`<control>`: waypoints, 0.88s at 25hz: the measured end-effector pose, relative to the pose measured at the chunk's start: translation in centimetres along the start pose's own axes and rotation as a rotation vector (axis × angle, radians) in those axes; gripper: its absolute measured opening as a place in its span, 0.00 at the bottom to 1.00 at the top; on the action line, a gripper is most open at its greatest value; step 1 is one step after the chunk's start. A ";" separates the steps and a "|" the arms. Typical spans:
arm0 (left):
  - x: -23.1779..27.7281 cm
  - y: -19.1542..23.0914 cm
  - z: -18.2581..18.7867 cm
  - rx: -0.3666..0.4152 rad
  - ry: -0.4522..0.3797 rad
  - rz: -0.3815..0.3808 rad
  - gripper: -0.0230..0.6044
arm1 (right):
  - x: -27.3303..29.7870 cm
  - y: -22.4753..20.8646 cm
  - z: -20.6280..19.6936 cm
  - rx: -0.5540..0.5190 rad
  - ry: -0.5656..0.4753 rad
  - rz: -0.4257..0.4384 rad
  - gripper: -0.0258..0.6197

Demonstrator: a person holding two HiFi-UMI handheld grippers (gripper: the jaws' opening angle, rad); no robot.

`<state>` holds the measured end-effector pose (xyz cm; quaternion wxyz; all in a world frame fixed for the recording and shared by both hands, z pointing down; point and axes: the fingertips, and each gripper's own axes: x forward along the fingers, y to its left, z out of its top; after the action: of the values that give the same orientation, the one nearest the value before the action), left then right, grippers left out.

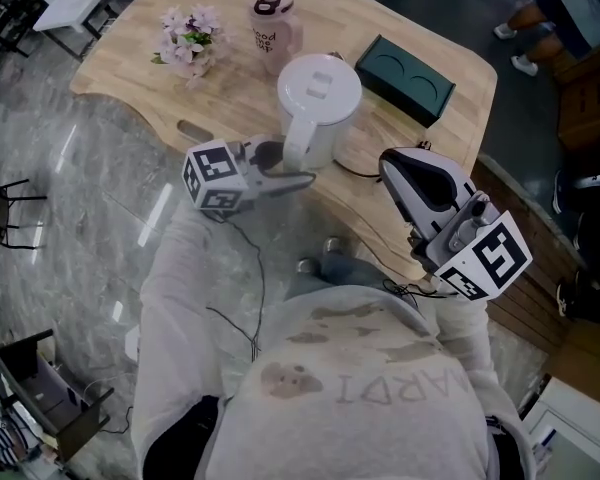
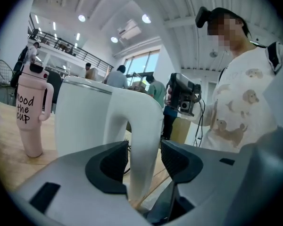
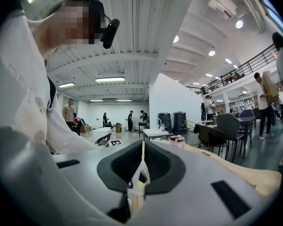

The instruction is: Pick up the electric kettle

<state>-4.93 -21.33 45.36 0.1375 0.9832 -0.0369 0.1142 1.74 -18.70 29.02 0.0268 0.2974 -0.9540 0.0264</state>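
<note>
Electric kettle (image 1: 318,108) stands upright near the worktop's (image 1: 130,78) front edge, with its handle (image 2: 142,135) facing you. Your left tongs (image 2: 144,161) are spread and straddle that handle, with a gap showing at the right pad. Your right tongs (image 3: 141,166) are pressed together and empty, off to the kettle's right. A pink tumbler (image 1: 273,30) stands just behind the kettle and a dark case (image 1: 405,80) sits to its right. Bare wood lies to its left.
</note>
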 end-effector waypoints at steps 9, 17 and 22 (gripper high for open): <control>1.9 -0.8 -0.5 0.003 0.020 -0.051 0.35 | -0.5 -0.5 -0.2 0.008 0.001 -0.010 0.08; 3.0 -1.2 -0.6 0.010 0.043 -0.062 0.35 | -0.9 -0.5 -0.6 0.014 -0.001 -0.001 0.08; 4.4 -1.5 -0.4 0.014 0.039 -0.060 0.35 | -1.2 -0.6 -0.6 0.014 -0.005 -0.001 0.08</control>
<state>-0.54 -19.92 46.39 0.1345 0.9824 -0.0037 0.1295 3.11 -18.49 29.60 0.0225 0.2980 -0.9538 0.0324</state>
